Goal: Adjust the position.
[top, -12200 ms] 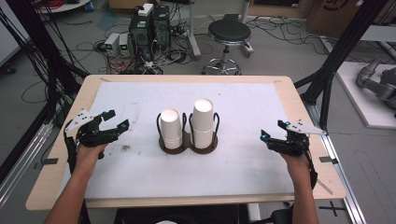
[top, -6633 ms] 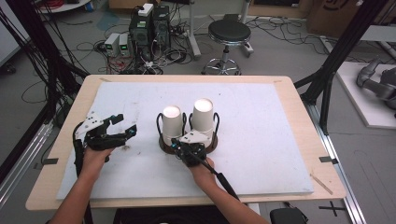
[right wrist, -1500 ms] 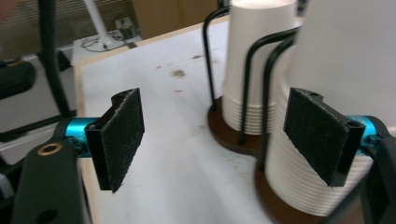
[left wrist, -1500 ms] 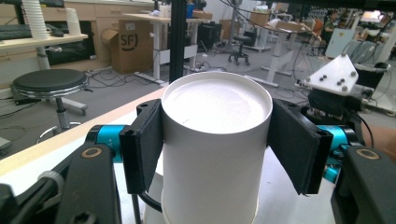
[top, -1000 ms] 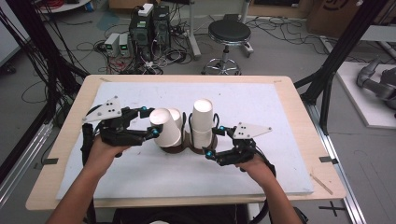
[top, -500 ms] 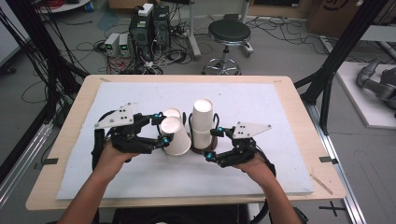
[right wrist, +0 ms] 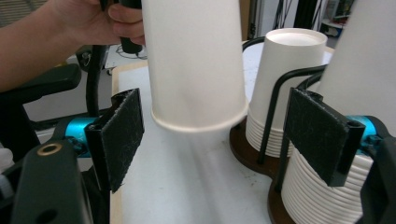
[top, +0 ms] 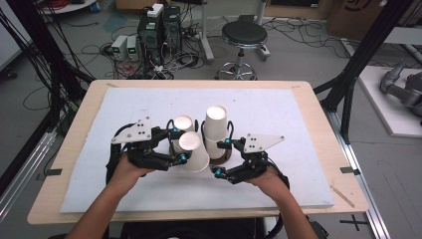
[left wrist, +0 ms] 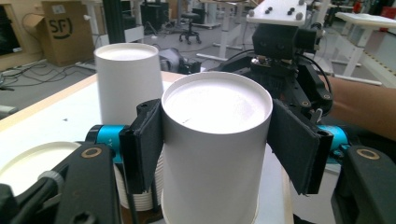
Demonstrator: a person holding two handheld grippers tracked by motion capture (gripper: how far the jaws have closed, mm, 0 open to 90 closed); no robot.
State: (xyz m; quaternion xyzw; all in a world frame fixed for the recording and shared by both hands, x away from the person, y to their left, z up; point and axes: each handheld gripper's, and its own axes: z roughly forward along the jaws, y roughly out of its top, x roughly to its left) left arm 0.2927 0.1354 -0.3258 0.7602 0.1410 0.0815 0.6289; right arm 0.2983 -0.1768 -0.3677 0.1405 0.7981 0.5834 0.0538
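A white paper cup (top: 196, 155), upside down, hangs clear of the table in front of a dark brown wire-looped holder (top: 221, 159). My left gripper (top: 180, 145) is shut on it, with both black pads (left wrist: 147, 140) pressing its sides (left wrist: 212, 102). The holder carries two stacks of upturned cups, a shorter left stack (top: 182, 123) and a taller right stack (top: 215, 124). My right gripper (top: 220, 157) stands open at the holder's front. In the right gripper view the held cup (right wrist: 194, 65) hangs over the gap between its jaws (right wrist: 219, 135), clear of both pads.
The holder sits on a white foam mat (top: 298, 124) that covers a wooden table (top: 343, 164). Both forearms come in from the near edge. Bare mat lies to the left, right and front of the holder. Floor clutter and a stool stand beyond the far edge.
My left gripper has carried the cup from beside the left stack toward the near side and a little lower, closer to the right gripper. The right gripper has stayed where it was.
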